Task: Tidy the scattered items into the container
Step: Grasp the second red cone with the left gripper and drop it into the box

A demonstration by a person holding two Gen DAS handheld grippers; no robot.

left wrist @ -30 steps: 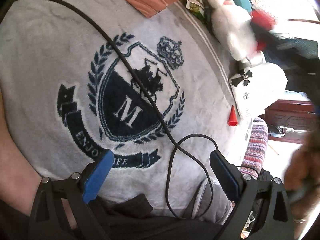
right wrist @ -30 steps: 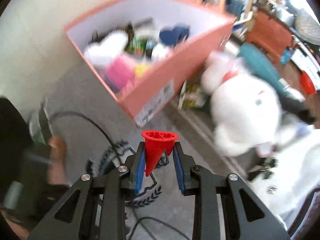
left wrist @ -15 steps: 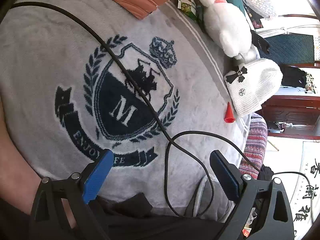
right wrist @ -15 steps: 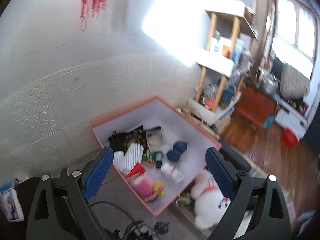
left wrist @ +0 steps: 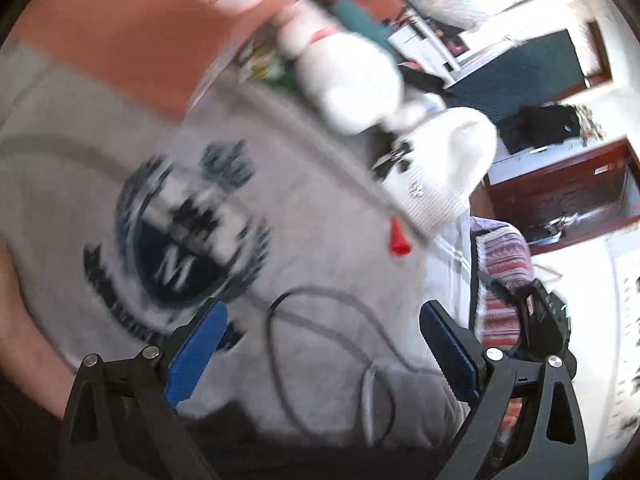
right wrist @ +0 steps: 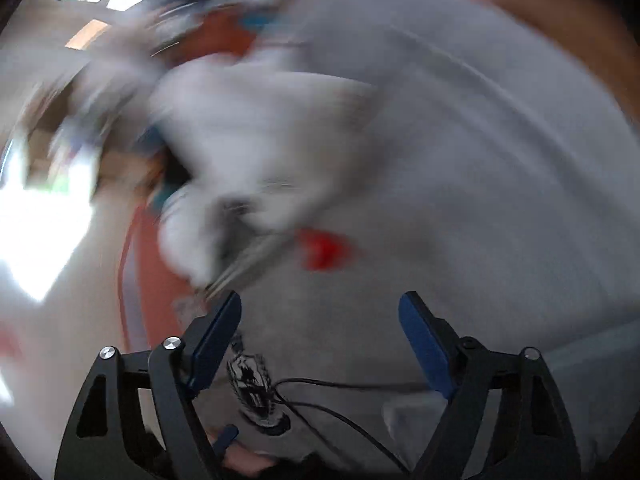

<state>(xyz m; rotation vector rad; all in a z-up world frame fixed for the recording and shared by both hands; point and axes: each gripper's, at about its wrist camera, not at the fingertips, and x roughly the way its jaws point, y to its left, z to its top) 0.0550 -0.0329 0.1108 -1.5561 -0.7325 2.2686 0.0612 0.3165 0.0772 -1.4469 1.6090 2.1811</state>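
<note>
I count one red cone [left wrist: 399, 238] left on the grey blanket [left wrist: 312, 240], one white knit hat [left wrist: 436, 172] just beyond it to the right, one white plush toy [left wrist: 348, 80] farther off, and one orange box [left wrist: 132, 40] at the far left edge of the blanket. One black cable [left wrist: 320, 292] loops across the near part of the blanket.

My left gripper [left wrist: 322, 344] hangs open over the cable loop, nothing between its blue pads. My right gripper [right wrist: 320, 338] holds nothing; its jaws are wide apart and closing a little, with only blanket between them. A second ago it pinched a red cone over the box; that cone has gone into the box, and the view has swung round to the remaining cone [right wrist: 324, 248], badly blurred, lying ahead of the fingers beside the hat [right wrist: 240, 160].

The left view has lifted and tilted, so more of the box wall shows.

The blanket around the cone is bare on its left and near sides; the hat crowds its far right side, and the blanket's right edge drops off just past it.
</note>
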